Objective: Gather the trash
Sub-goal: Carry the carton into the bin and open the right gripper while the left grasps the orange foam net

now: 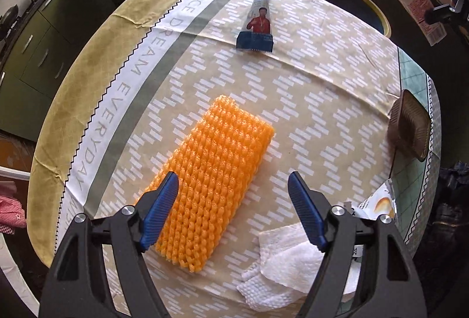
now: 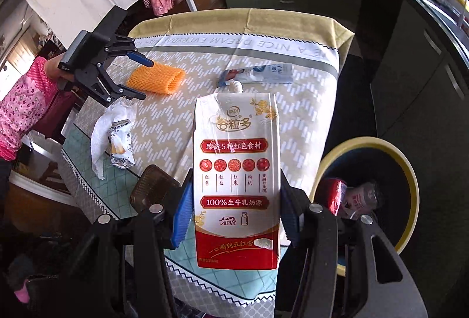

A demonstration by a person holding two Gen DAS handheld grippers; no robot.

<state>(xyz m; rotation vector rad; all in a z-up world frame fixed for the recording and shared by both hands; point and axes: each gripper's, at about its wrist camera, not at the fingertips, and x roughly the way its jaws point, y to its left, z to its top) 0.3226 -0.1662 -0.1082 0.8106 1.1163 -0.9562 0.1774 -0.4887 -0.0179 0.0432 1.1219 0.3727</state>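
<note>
Two steps running at once. Right gripper [image 2: 234, 218] is clamped on the carton [image 2: 236, 171], pads pressing both long sides, carton upright and lifted clear of the table [image 2: 293, 33]. It hangs over the table's near edge, beside the bin [image 2: 410, 171], not yet above it. Bin stands on the floor just off the table's right corner (a red can and a small bottle already inside, from what the right wrist view shows).

Left gripper [image 1: 233, 195] has its jaws well apart and nothing pressed between them. It points down over the near end of the net [image 1: 214, 168], the orange foam fruit sleeve lying flat in the middle of the table; one pad overlaps the net's near corner in view, the other sits off to the side over bare cloth. Cannot tell if anything touches.

Still on the table: tube [image 1: 259, 16] near the far edge, brown tray [image 1: 410, 124] at the right edge, tissue [image 1: 287, 259] and wrapper [image 1: 378, 203] by the near edge.

My read on next moves:
- Right: carry the carton sideways until it is over the bin opening, then release. Carton is tall, so centre it or it may catch the rim.
- Left: shift across so both pads straddle the net's width, drop, close. Foam will squash, so a deep bite is better than a tip pinch.
</note>
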